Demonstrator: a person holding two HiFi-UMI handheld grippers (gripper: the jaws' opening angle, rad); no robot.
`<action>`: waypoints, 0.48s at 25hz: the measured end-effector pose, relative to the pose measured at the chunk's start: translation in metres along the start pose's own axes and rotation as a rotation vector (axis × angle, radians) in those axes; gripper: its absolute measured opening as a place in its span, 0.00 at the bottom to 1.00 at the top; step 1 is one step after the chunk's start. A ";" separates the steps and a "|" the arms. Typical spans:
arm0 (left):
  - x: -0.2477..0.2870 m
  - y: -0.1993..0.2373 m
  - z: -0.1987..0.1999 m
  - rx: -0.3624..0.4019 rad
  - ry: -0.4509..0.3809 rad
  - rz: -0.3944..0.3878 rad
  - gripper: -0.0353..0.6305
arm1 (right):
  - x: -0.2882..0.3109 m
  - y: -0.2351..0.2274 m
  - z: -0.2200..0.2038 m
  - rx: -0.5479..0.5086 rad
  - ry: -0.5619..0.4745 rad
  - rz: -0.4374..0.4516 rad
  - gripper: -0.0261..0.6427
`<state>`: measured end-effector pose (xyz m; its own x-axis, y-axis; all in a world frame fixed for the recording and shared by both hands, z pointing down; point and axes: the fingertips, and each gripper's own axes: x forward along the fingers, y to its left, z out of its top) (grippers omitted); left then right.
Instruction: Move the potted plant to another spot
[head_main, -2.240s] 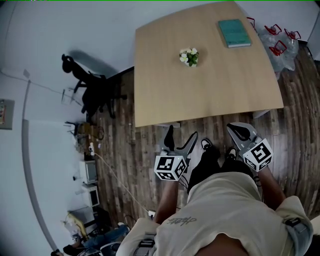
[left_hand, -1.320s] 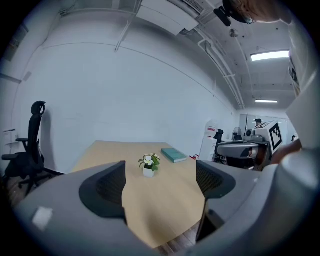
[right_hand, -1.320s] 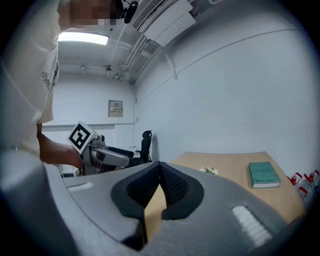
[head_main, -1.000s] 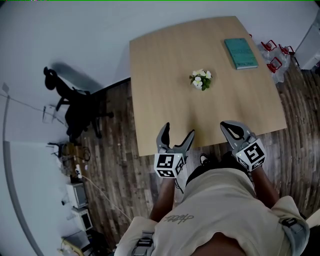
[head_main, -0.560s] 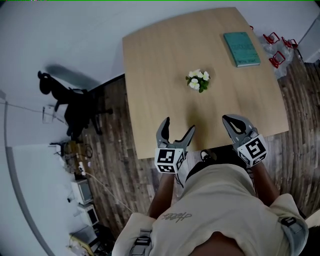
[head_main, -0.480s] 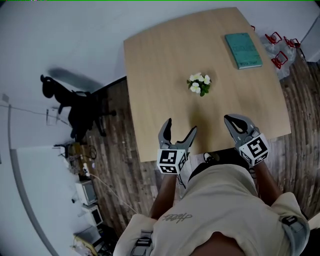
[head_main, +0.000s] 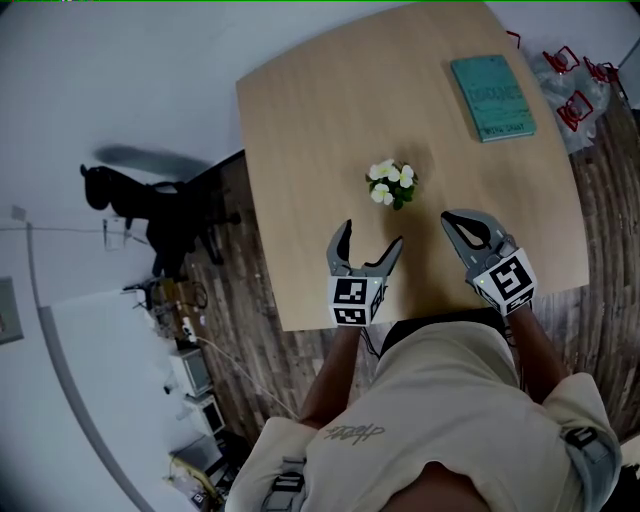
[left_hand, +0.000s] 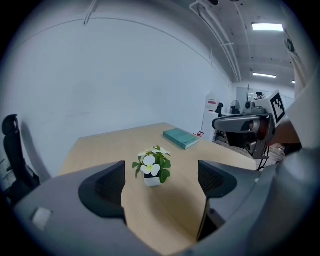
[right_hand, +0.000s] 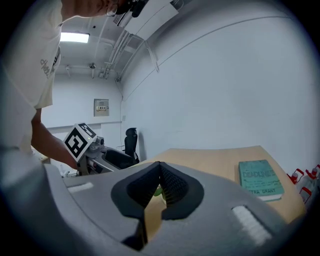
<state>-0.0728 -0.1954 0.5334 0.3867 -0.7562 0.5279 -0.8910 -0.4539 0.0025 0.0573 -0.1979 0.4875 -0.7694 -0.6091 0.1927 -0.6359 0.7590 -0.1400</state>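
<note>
We see the potted plant (head_main: 391, 185) on the wooden table (head_main: 320, 120), just beyond our left gripper (head_main: 370, 237), whose jaws are spread. Our right gripper (head_main: 466, 222) hovers nearby, and a teal book (head_main: 492, 97) lies at the far right.

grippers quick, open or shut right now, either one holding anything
Left gripper: open, jaws wide apart, empty; the potted plant stands ahead of it, untouched.
Right gripper: shut, jaws together, nothing held.

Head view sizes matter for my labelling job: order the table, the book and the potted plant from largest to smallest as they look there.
1. table, by far the largest.
2. book, clearly smaller.
3. potted plant, smallest, though not far behind the book.
</note>
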 end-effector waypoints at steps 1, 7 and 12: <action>0.008 0.000 -0.002 -0.017 0.006 0.000 0.77 | 0.000 -0.005 -0.003 0.004 0.008 0.004 0.04; 0.050 0.007 -0.021 -0.081 0.057 0.041 0.76 | -0.003 -0.037 -0.025 0.034 0.056 0.008 0.04; 0.075 0.010 -0.040 -0.084 0.113 0.065 0.76 | -0.008 -0.050 -0.038 0.052 0.084 0.000 0.04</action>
<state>-0.0622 -0.2379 0.6076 0.3023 -0.7230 0.6212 -0.9320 -0.3610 0.0334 0.0981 -0.2224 0.5295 -0.7629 -0.5858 0.2736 -0.6399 0.7445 -0.1902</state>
